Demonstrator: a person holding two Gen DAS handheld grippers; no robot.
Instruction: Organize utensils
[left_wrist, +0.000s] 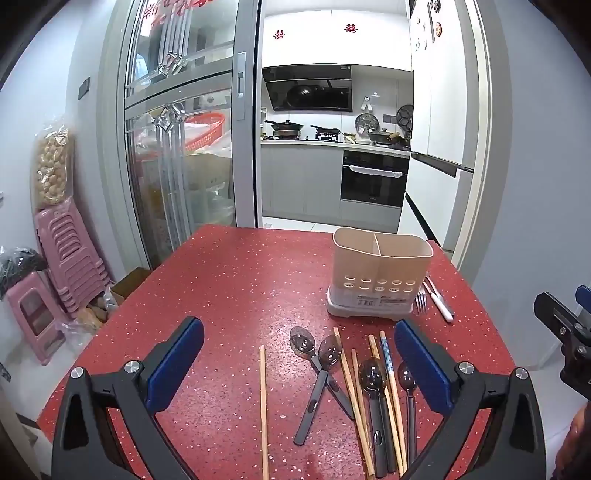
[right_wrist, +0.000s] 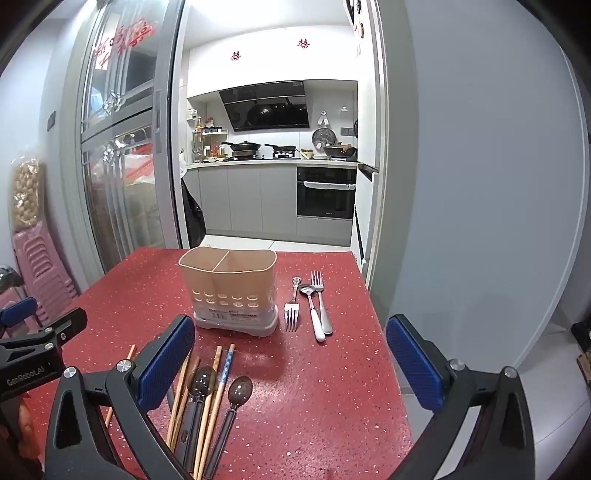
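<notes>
Two forks beyond left view

Beyond the red speckled table top, a grey-framed sliding glass door stands open onto a brightly lit kitchen with grey base cabinets, a black built-in oven, a black slanted range hood and stacked pink plastic stools against the pale wall.

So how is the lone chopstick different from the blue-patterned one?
The lone chopstick is plain wood colour all along; the blue-patterned chopstick has a blue-and-white end. The lone chopstick lies by itself on bare red table, touching nothing; the blue-patterned chopstick sits in a jumble with dark spoons and other chopsticks. The lone one is farther from the holder. Both lie flat, not yet in the holder.
</notes>
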